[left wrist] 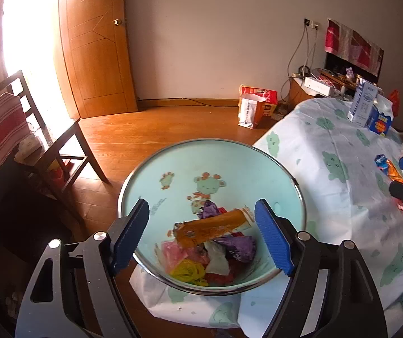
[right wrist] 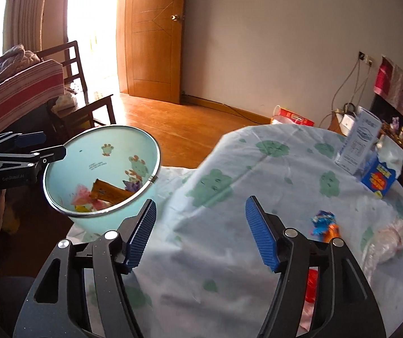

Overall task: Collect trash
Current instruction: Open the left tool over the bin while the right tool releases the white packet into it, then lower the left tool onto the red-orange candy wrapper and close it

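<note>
Both tongs were spread and empty: left gripper (left wrist: pixel 201 236) over the mint-green cartoon-print bin (left wrist: pixel 257 166), right gripper (right wrist: pixel 200 232) free — next grab looked like the blue-and-orange crinkly wrapper (right wrist: pixel 324 222) at its two o'clock.

My left gripper (left wrist: pixel 201 236) sits directly above the bin (left wrist: pixel 145 174), which stands at the left edge of the table (left wrist: pixel 342 197). Wrappers (left wrist: pixel 212 253) lie in the bottom of the bin; one long wrapper (left wrist: pixel 209 229) rests on top of the pile. My right gripper (right wrist: pixel 201 231) is over the table, to the right of the bin. A snack wrapper (right wrist: pixel 325 222) lies on the table just right of it. Two cartons (right wrist: pixel 362 143) stand at the far side of the table. A chair (left wrist: pixel 60 140) stands left of the bin; a door (left wrist: pixel 94 42) is behind it.
</note>
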